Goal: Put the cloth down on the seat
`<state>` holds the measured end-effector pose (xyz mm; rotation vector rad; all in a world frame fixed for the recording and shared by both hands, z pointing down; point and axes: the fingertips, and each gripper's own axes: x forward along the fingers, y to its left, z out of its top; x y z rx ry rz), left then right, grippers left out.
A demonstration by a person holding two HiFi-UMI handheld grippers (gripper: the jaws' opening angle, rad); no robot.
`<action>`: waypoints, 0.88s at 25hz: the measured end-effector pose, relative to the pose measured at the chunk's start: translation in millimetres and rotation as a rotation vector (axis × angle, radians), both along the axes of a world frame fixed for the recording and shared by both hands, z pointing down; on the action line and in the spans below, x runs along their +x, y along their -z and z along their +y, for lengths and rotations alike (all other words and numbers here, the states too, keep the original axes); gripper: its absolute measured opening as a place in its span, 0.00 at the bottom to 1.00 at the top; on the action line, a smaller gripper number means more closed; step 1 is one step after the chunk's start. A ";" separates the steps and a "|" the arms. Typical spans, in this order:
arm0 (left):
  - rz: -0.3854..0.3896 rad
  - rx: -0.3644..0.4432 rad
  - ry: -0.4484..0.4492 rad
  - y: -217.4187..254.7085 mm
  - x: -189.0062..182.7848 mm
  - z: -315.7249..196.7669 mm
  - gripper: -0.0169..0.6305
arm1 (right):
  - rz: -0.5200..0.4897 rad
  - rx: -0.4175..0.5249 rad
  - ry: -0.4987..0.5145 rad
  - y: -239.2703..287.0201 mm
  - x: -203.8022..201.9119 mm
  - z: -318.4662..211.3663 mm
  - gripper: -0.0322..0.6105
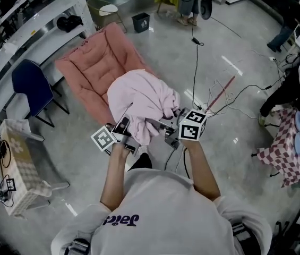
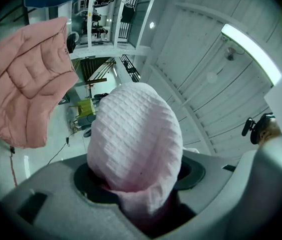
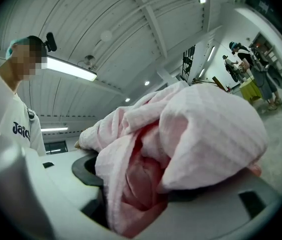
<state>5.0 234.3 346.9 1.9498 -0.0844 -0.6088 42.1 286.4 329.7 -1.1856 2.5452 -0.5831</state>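
Observation:
A pale pink waffle cloth (image 1: 139, 97) hangs bunched between my two grippers, just over the near end of the salmon-pink padded seat (image 1: 94, 68) that lies on the floor. My left gripper (image 1: 130, 130) is shut on the cloth's lower left part; in the left gripper view the cloth (image 2: 136, 139) fills the jaws and hides the fingers, with the seat (image 2: 23, 79) at the left. My right gripper (image 1: 169, 126) is shut on the cloth's right side. In the right gripper view the folds (image 3: 200, 134) pile over the jaws.
A blue chair (image 1: 30, 84) and white shelving (image 1: 27, 31) stand left of the seat. A low checked table (image 1: 17, 163) is at the near left. Cables (image 1: 213, 97) trail across the floor on the right. A checked-cloth table (image 1: 280, 142) and people (image 1: 288, 20) are further right.

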 end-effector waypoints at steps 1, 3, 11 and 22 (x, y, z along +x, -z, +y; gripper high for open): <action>0.003 -0.004 0.000 4.1 1.2 -19.1 0.45 | -0.001 -0.006 -0.004 3.5 0.9 -19.3 0.54; 0.005 -0.006 0.001 10.0 2.2 -54.7 0.45 | -0.001 -0.020 -0.006 8.8 1.5 -54.7 0.54; 0.012 0.009 0.044 1.9 -7.6 -187.7 0.45 | 0.056 -0.065 0.061 1.1 -9.2 -187.5 0.56; -0.048 -0.118 0.214 -56.4 -41.2 -265.0 0.45 | 0.190 -0.231 0.228 -55.4 -34.6 -276.5 0.57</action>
